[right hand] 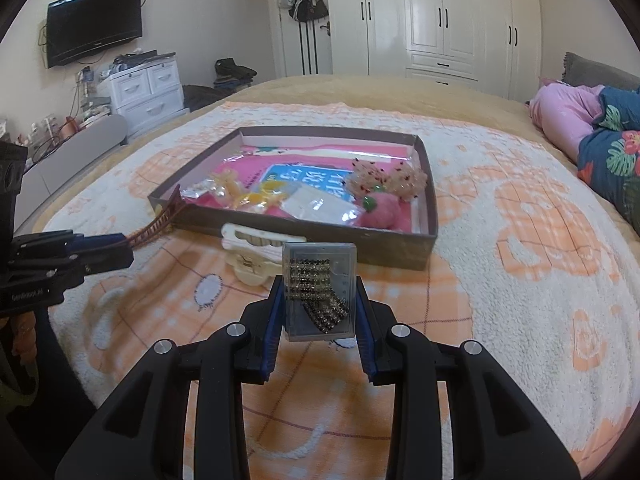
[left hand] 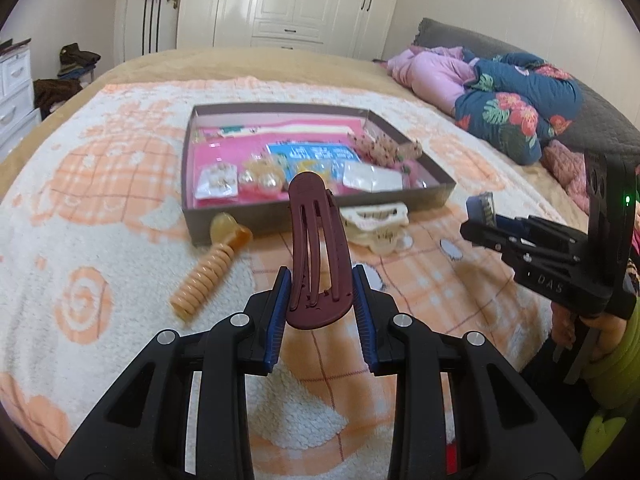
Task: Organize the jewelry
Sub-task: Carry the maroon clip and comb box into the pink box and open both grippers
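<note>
My left gripper (left hand: 320, 296) is shut on a dark red hair clip (left hand: 316, 248) and holds it above the blanket, short of the brown tray (left hand: 316, 210). My right gripper (right hand: 318, 300) is shut on a clear plastic case of rhinestone clips (right hand: 319, 292), also in front of the tray (right hand: 392, 250). The tray holds several packets, hair ties and pink pieces. A cream claw clip (left hand: 374, 224) lies by the tray's near wall; it also shows in the right wrist view (right hand: 256, 254). An orange spiral hair tie (left hand: 208, 276) lies left of it.
The tray sits on an orange-and-white blanket (left hand: 100, 200) spread on a bed. Folded pink and floral bedding (left hand: 500, 96) lies at the right. A white wardrobe (right hand: 440, 16), drawers (right hand: 148, 88) and a wall television (right hand: 94, 24) stand beyond the bed.
</note>
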Available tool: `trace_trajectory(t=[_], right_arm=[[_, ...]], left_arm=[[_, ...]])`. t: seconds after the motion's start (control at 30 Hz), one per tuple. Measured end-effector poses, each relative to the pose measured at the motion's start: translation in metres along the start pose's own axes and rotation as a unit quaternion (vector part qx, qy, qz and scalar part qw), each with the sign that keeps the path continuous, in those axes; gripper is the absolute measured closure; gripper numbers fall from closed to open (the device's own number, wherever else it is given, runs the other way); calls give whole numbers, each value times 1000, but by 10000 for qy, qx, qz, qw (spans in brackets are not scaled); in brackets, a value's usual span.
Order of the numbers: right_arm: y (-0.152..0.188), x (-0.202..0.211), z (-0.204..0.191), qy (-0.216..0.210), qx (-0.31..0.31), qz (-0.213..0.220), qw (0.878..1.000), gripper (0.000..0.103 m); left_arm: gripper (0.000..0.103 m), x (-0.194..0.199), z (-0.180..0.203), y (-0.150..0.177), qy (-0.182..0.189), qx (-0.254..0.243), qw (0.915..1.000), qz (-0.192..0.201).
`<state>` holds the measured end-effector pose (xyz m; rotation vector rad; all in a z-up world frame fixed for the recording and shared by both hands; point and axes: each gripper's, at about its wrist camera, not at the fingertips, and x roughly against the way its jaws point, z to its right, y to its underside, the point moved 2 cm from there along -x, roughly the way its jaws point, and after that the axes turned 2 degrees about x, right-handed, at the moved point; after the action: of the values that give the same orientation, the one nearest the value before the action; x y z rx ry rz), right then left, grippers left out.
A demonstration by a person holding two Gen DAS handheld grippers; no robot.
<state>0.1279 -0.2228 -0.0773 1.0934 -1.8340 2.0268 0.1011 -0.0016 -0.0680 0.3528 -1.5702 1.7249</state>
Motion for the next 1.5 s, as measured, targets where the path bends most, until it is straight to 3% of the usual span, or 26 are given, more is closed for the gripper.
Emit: trace_trajectory(t=[0.63,1.5], right_arm=[[-39,-14,-13,-3,252,217,9994,72],[-72,-40,45,668,28,339,9972,72]], left_arm=[[80,-7,-11,-41,-201,-124,9991,358],[80,-70,-6,-106,-12,-13,9991,417]])
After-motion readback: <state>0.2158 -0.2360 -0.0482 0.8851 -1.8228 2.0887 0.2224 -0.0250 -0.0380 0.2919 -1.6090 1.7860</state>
